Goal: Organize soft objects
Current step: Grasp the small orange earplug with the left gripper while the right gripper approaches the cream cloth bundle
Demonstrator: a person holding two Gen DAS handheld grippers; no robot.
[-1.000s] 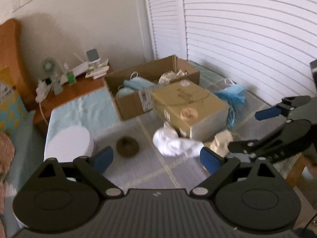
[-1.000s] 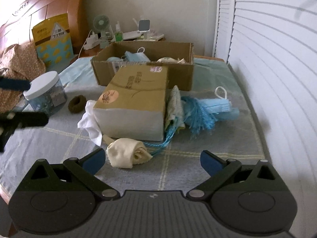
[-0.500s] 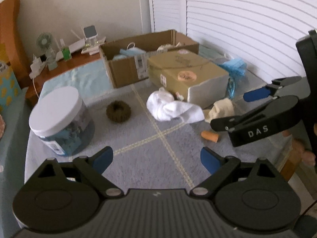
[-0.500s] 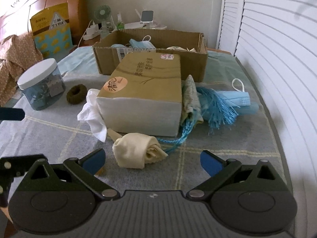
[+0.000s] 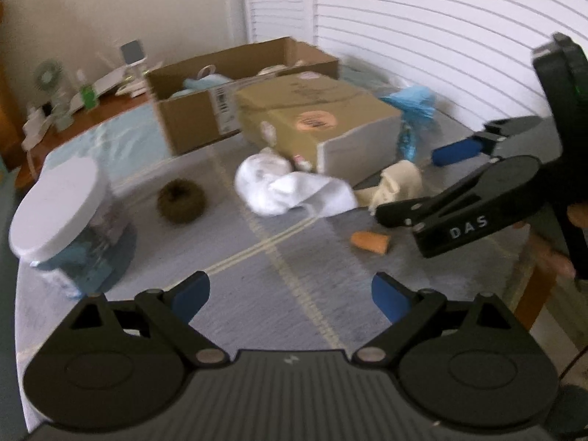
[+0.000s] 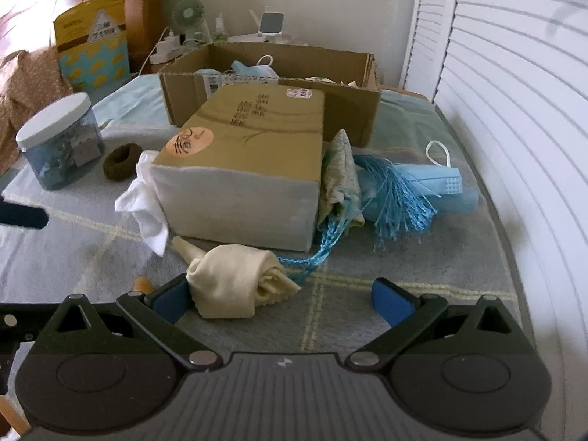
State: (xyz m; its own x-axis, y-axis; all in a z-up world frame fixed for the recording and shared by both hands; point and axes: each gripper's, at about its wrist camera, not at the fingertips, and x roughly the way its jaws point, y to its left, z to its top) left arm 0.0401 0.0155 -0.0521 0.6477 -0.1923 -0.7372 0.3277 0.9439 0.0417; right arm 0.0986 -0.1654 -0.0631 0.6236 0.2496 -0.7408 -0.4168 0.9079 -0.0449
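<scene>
A rolled cream cloth [image 6: 235,279] lies on the grey blanket just ahead of my open right gripper [image 6: 283,303], next to its left finger; it also shows in the left wrist view [image 5: 398,187]. A white cloth [image 5: 294,189] lies against a closed tan box [image 6: 246,158]. A brown scrunchie [image 5: 180,200], a blue tassel [image 6: 397,191], a patterned cloth [image 6: 340,176] and a blue face mask [image 6: 437,182] lie around the box. An open cardboard box [image 6: 272,84] behind holds masks. My left gripper [image 5: 290,296] is open and empty.
A white-lidded jar [image 5: 70,220] stands at the left. A small orange piece [image 5: 369,242] lies on the blanket. White louvred doors [image 6: 514,73] run along the right. A nightstand with a fan [image 6: 189,14] and chargers is at the back.
My right gripper has moved forward, closer to the rolled cream cloth. My left gripper view has shifted slightly and is blurred; both stay open.
</scene>
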